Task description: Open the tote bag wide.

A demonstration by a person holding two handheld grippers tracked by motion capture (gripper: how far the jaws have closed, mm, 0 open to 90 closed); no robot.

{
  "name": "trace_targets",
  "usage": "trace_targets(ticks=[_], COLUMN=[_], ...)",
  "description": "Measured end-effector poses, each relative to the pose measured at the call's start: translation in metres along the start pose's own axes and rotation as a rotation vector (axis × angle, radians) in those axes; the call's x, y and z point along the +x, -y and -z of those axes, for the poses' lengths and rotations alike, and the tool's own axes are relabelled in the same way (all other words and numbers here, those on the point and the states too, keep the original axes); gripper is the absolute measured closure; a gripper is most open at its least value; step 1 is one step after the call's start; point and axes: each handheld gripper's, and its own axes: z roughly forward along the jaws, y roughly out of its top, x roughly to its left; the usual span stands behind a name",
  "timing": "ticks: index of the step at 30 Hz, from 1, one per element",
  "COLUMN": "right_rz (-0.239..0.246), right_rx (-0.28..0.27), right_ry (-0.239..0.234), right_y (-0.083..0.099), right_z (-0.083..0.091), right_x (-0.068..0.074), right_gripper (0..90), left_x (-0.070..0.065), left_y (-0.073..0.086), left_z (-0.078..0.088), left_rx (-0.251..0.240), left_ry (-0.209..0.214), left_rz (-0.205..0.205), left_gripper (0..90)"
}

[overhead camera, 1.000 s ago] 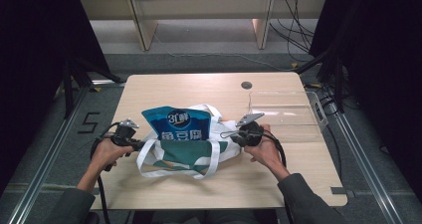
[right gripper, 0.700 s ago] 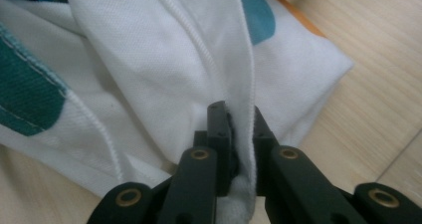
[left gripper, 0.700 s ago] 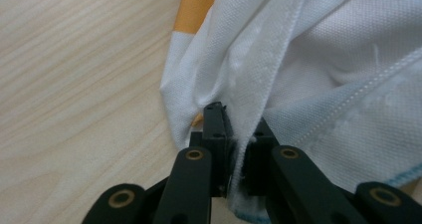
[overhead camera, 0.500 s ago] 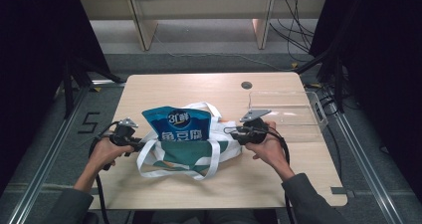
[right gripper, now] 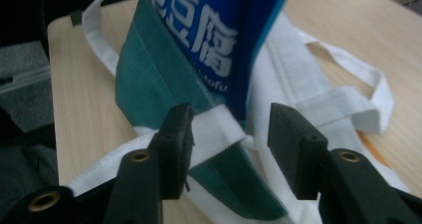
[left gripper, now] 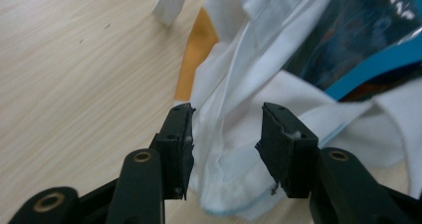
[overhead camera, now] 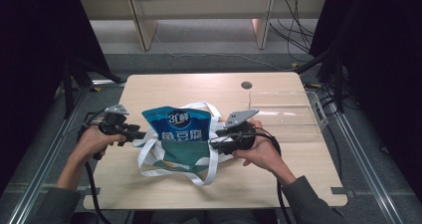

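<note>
The desk (overhead camera: 298,174) carries a white tote bag (overhead camera: 149,154) lying near its front edge, between the person's two hands, with a clear tray (overhead camera: 293,112) well apart toward the back right. A blue pouch (overhead camera: 181,127) with white lettering stands partly inside the bag, its long axis running away from the person, so the bag's mouth faces the far side of the desk and its two side edges face the hands.

The left tongs (overhead camera: 133,132) sit just beside the bag's left edge and the right tongs (overhead camera: 216,140) just beside its right edge, each pointing inward at the pouch (neither hand is clearly the nearer one). Both sets of jaws have just been opening. In the left gripper view the left tongs (left gripper: 226,134) stand half wide with a fold of white cloth (left gripper: 234,119) between the pads, not pinched. In the right gripper view the right tongs (right gripper: 231,134) stand likewise half wide, a white strap (right gripper: 219,127) crossing the gap beside the bag's green panel (right gripper: 164,84), with the pads off it.

My reading: the bag lies straight ahead of both tongs, so any regrasp means closing inward from the sides.
</note>
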Motion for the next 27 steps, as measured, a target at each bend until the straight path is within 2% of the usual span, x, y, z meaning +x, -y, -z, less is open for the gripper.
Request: trace_targets(ticks=[1, 2, 3, 4, 5, 6, 7, 8, 9, 10, 11, 13, 14, 15, 16, 17, 18, 19, 20, 21, 23, 24, 27], right_rz=[0.0, 0.0, 0.018, 0.013, 0.014, 0.014, 0.03, 0.03, 0.052, 0.086, 0.115, 0.155, 0.155, 0.182, 0.182, 0.2, 0.202, 0.202, 0.208, 0.232, 0.242, 0.252, 0.25], right_rx=[0.004, 0.004, 0.033, 0.036, 0.045, 0.045, 0.07, 0.07, 0.083, 0.095, 0.102, 0.138, 0.138, 0.156, 0.156, 0.177, 0.188, 0.188, 0.202, 0.242, 0.253, 0.283, 0.304], right_ry=[0.002, 0.002, -0.025, -0.024, -0.031, -0.031, -0.049, -0.049, -0.065, -0.077, -0.081, -0.086, -0.086, -0.092, -0.092, -0.113, -0.119, -0.119, -0.13, -0.149, -0.155, -0.171, -0.182], right_y=[0.001, 0.001, 0.003, 0.005, 0.007, 0.007, 0.012, 0.012, 0.013, 0.014, 0.015, 0.014, 0.014, 0.014, 0.014, 0.019, 0.021, 0.021, 0.024, 0.03, 0.032, 0.037, 0.042], right_z=[-0.004, -0.004, -0.014, -0.017, -0.021, -0.021, -0.029, -0.029, -0.03, -0.031, -0.031, -0.028, -0.028, -0.029, -0.029, -0.035, -0.038, -0.038, -0.043, -0.053, -0.056, -0.065, -0.073], right_x=[0.0, 0.0, -0.001, -0.001, -0.002, -0.002, 0.0, 0.0, 0.002, 0.004, 0.007, 0.014, 0.014, 0.017, 0.017, 0.02, 0.021, 0.021, 0.024, 0.031, 0.033, 0.038, 0.04], right_gripper=[50.7, 50.7, 50.1, 49.8, 49.3, 49.3, 55.7, 55.7, 60.8, 70.4, 75.7, 79.5, 79.5, 80.1, 80.1, 80.4, 80.5, 80.5, 80.7, 80.9, 81.0, 81.2, 81.5], left_x=[-0.002, -0.002, 0.0, 0.001, 0.001, 0.003, 0.005, 0.007, 0.009, 0.012, 0.015, 0.02, 0.021, 0.022, 0.022, 0.025, 0.025, 0.027, 0.029, 0.031, 0.034, 0.036, 0.035], left_y=[-0.006, -0.006, -0.014, -0.016, -0.016, -0.018, -0.02, -0.02, -0.021, -0.02, -0.019, -0.018, -0.017, -0.016, -0.016, -0.016, -0.016, -0.016, -0.015, -0.014, -0.012, -0.011, -0.009], left_z=[-0.006, -0.006, -0.015, -0.022, -0.022, -0.028, -0.034, -0.039, -0.042, -0.044, -0.046, -0.051, -0.054, -0.062, -0.062, -0.07, -0.07, -0.073, -0.079, -0.084, -0.093, -0.101, -0.108], left_rx=[-0.014, -0.014, -0.006, -0.022, -0.022, -0.035, -0.028, -0.03, -0.019, -0.028, -0.034, -0.04, -0.036, -0.031, -0.031, -0.005, -0.005, 0.019, 0.027, 0.036, 0.046, 0.066, 0.082], left_ry=[0.011, 0.011, 0.04, 0.056, 0.056, 0.082, 0.1, 0.088, 0.078, 0.073, 0.08, 0.096, 0.1, 0.091, 0.091, 0.096, 0.096, 0.09, 0.09, 0.091, 0.094, 0.099, 0.087], left_rz=[-0.006, -0.006, -0.004, 0.014, 0.014, 0.039, 0.044, 0.042, 0.027, 0.044, 0.06, 0.084, 0.091, 0.107, 0.107, 0.128, 0.128, 0.128, 0.14, 0.15, 0.178, 0.192, 0.178], left_gripper=[55.9, 55.9, 56.2, 56.5, 57.6, 57.6, 68.8, 68.8, 74.5, 79.3, 81.7, 86.5, 86.5, 87.2, 87.2, 87.2, 87.1, 87.1, 87.1, 87.0, 87.0, 86.9, 86.8])
